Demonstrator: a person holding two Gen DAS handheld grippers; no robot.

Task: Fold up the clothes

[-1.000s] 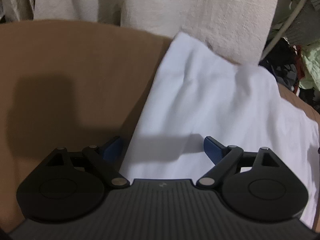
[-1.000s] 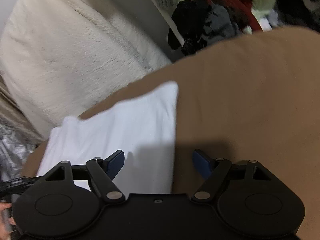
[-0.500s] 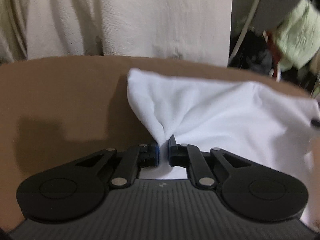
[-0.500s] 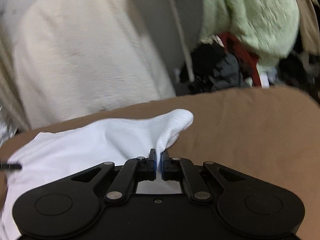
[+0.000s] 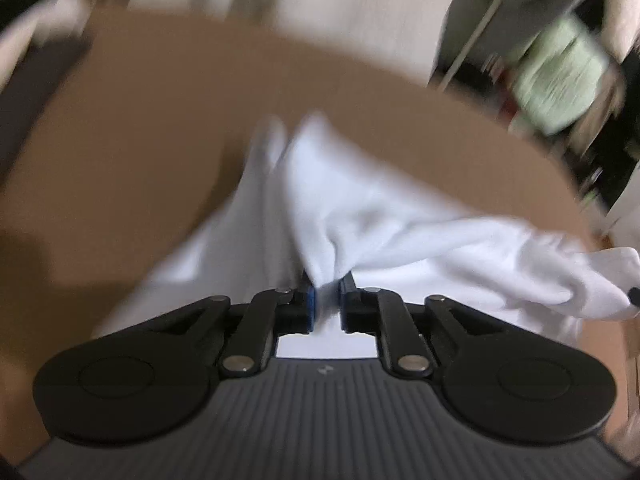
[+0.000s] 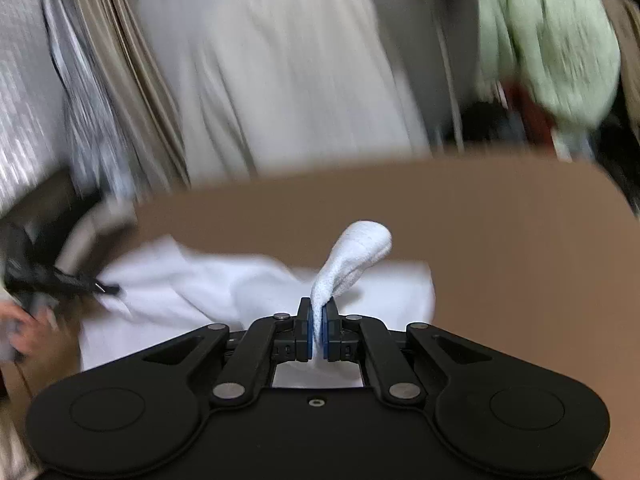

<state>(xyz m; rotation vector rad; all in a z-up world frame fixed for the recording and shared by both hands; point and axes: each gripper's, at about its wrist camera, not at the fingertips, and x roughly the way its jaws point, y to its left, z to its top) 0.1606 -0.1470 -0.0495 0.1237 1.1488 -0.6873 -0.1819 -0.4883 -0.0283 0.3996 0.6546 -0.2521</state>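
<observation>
A white cloth (image 5: pixel 384 216) lies partly lifted over a brown surface (image 5: pixel 160 128). My left gripper (image 5: pixel 326 300) is shut on one pinched corner of it, and the fabric stretches to the right toward the other gripper's tip at the frame edge. In the right wrist view my right gripper (image 6: pixel 319 320) is shut on another corner of the white cloth (image 6: pixel 224 284), which sticks up past the blue pads. The left gripper (image 6: pixel 102 289) shows at the far left there, holding the cloth's other end. Both views are blurred.
Cream fabric (image 6: pixel 288 72) hangs behind the brown surface (image 6: pixel 500 232). A pale green garment (image 6: pixel 560 48) and dark clothes sit at the back right. A white pole (image 5: pixel 476 24) stands near the pile.
Both grippers went from open over the flat cloth to shut on its corners. They have since lifted and pulled the cloth up off the surface, bunching it.
</observation>
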